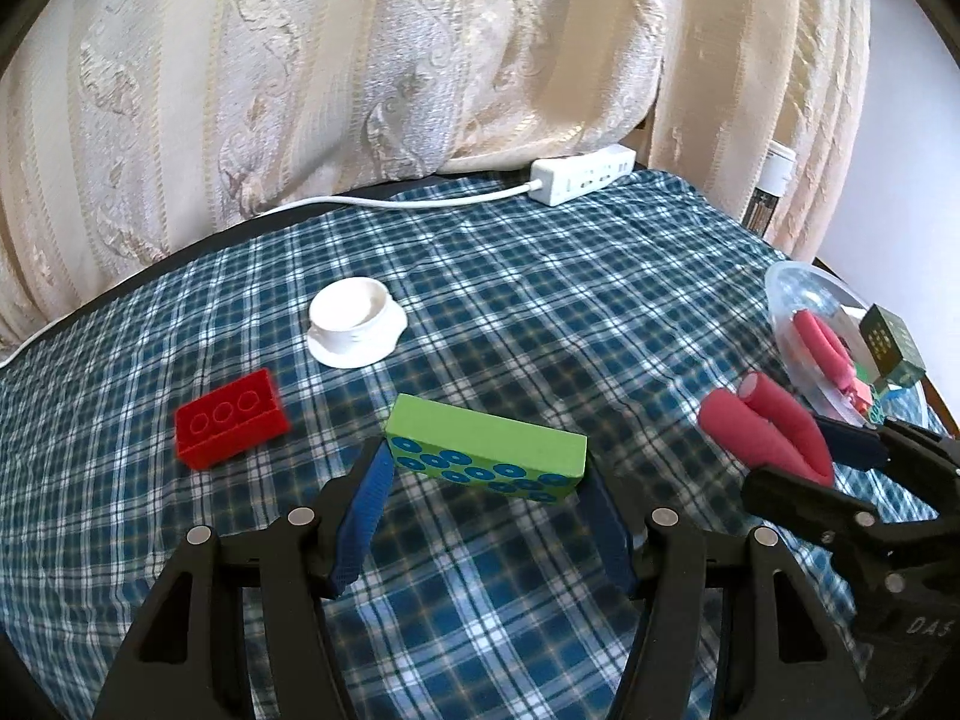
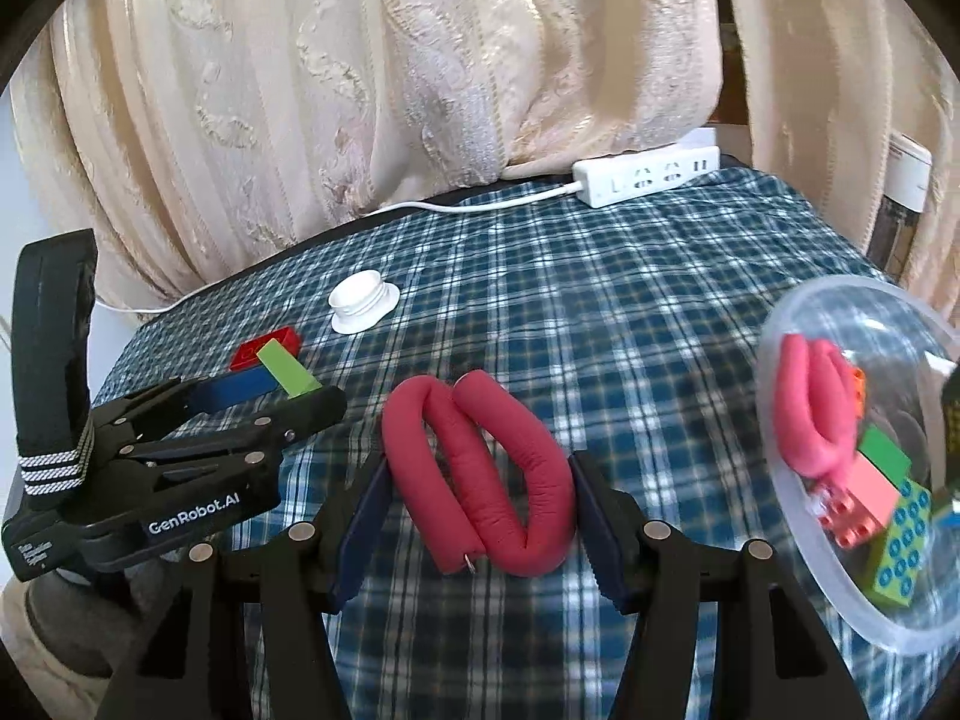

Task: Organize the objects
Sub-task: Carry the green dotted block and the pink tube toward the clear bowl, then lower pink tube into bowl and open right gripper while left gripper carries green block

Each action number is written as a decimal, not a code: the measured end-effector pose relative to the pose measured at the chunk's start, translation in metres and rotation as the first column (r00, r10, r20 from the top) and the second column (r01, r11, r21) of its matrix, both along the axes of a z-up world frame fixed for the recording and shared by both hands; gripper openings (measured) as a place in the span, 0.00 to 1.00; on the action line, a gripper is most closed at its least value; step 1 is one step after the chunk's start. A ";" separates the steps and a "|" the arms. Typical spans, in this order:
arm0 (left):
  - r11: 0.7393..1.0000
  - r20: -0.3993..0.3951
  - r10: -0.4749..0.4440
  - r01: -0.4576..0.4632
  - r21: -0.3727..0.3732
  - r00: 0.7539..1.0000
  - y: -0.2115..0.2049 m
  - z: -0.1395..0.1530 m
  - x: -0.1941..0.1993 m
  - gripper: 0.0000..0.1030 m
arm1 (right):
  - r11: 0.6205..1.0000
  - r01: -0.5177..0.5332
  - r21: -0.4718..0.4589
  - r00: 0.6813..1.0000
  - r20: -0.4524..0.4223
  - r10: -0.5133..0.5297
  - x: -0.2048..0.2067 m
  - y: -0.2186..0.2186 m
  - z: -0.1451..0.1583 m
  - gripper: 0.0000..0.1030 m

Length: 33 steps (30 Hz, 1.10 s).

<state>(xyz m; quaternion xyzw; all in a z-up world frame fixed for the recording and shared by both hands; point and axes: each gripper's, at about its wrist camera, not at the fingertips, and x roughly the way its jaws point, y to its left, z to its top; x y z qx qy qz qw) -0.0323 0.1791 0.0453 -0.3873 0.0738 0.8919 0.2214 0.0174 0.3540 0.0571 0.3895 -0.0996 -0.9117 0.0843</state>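
A green block with blue rings [image 1: 486, 450] sits crosswise between my left gripper's [image 1: 485, 469] blue pads, which press on its two ends. The right wrist view shows that block [image 2: 288, 373] in the left gripper [image 2: 282, 396] at the left. A folded pink foam roller [image 2: 480, 468] fills my right gripper [image 2: 480, 471], squeezed from both sides. In the left wrist view that roller [image 1: 762, 426] pokes out of the right gripper [image 1: 804, 462]. A clear plastic bowl [image 2: 774, 324] at the right holds another pink roller [image 2: 810, 420] and several blocks.
On the blue plaid cloth [image 1: 540, 300] lie a red brick [image 1: 231, 417] and a white cup on a saucer [image 1: 351, 318]. A white power strip [image 1: 582, 174] with its cable lies at the back under the cream curtain [image 1: 360, 60]. A dark cube [image 1: 888, 342] is at the bowl.
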 end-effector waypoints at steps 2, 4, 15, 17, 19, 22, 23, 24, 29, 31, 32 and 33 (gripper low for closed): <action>1.000 0.000 -0.007 0.007 -0.003 1.000 0.003 0.000 0.002 0.61 | 1.000 0.012 -0.004 1.000 -0.010 -0.012 0.006 0.006 0.003 0.61; 1.000 -0.001 -0.014 0.014 -0.004 1.000 0.006 0.001 0.004 0.61 | 1.000 0.024 -0.005 0.999 -0.020 -0.025 0.010 0.011 0.005 0.61; 0.999 -0.006 -0.045 0.045 -0.001 0.999 0.023 0.010 0.016 0.61 | 0.993 0.117 -0.034 0.991 -0.068 -0.119 0.029 0.049 0.015 0.61; 0.999 -0.007 -0.052 0.052 0.000 0.999 0.026 0.011 0.018 0.61 | 0.989 0.141 -0.042 0.987 -0.076 -0.143 0.031 0.058 0.017 0.61; 0.998 -0.009 -0.062 0.062 -0.001 0.998 0.031 0.013 0.021 0.61 | 0.985 0.167 -0.050 0.982 -0.085 -0.171 0.034 0.068 0.018 0.61; 0.997 -0.010 -0.075 0.075 0.001 0.997 0.039 0.016 0.024 0.61 | 0.976 0.208 -0.063 0.972 -0.099 -0.214 0.038 0.084 0.021 0.61; 0.997 -0.010 -0.080 0.080 0.002 0.997 0.041 0.017 0.025 0.61 | 0.973 0.221 -0.066 0.969 -0.102 -0.227 0.040 0.088 0.022 0.62; 0.996 -0.011 -0.085 0.085 0.002 0.996 0.044 0.018 0.026 0.61 | 0.970 0.234 -0.069 0.965 -0.106 -0.240 0.041 0.093 0.022 0.62; 0.994 -0.016 -0.110 0.110 0.001 0.994 0.059 0.022 0.030 0.61 | 0.949 0.302 -0.085 0.945 -0.105 -0.310 0.046 0.118 0.020 0.62; 0.993 -0.018 -0.118 0.118 -0.001 0.993 0.063 0.023 0.031 0.61 | 0.941 0.326 -0.091 0.937 -0.101 -0.335 0.048 0.127 0.018 0.62; 0.992 -0.019 -0.123 0.123 -0.002 0.992 0.066 0.024 0.032 0.61 | 0.936 0.338 -0.096 0.933 -0.097 -0.347 0.048 0.132 0.016 0.62; 0.992 -0.019 -0.128 0.128 -0.003 0.992 0.069 0.025 0.032 0.61 | 0.933 0.345 -0.100 0.930 -0.095 -0.354 0.048 0.135 0.015 0.62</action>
